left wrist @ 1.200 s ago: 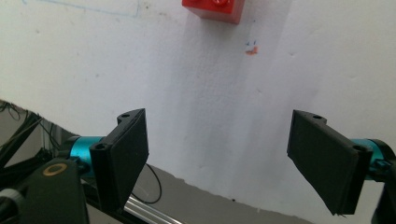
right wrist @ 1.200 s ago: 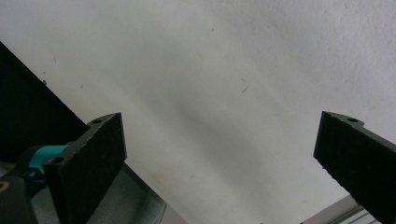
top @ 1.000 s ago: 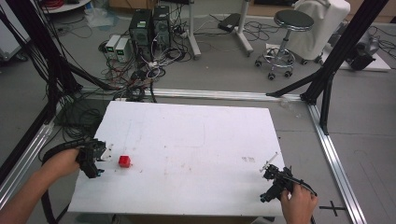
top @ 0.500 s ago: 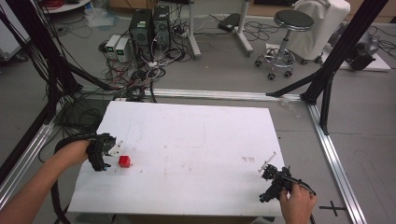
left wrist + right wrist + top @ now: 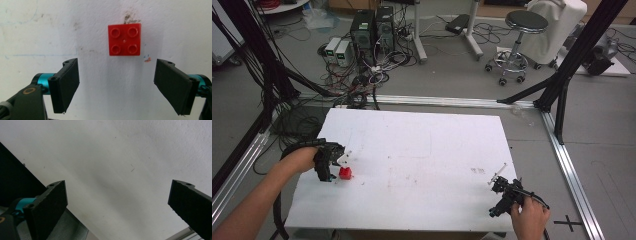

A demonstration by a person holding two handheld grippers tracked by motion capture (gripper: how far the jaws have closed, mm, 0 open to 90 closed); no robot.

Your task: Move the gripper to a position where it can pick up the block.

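At about eight o'clock on the white table [image 5: 422, 150], near its left edge, sits a small red four-stud brick [image 5: 345, 173], studs up and flat on the surface. My left gripper [image 5: 331, 161] hangs just beside it, at the brick's ten o'clock in the high view. In the left gripper view the brick [image 5: 124, 39] lies at twelve o'clock, ahead of and between my two black jaws but not yet inside them; nothing touches it. Those jaws stand wide apart with nothing held, which I judge suits straddling the brick's flat sides for a pinch. It looks hard and square, so it should hold firmly if I come at it squarely.

My right gripper [image 5: 507, 192] rests well apart, at five o'clock on the table near the front right corner. Its jaws, in the right gripper view, are also spread wide over bare tabletop [image 5: 120, 170], holding nothing. I judge it is parked there to keep clear of the left hand's work.
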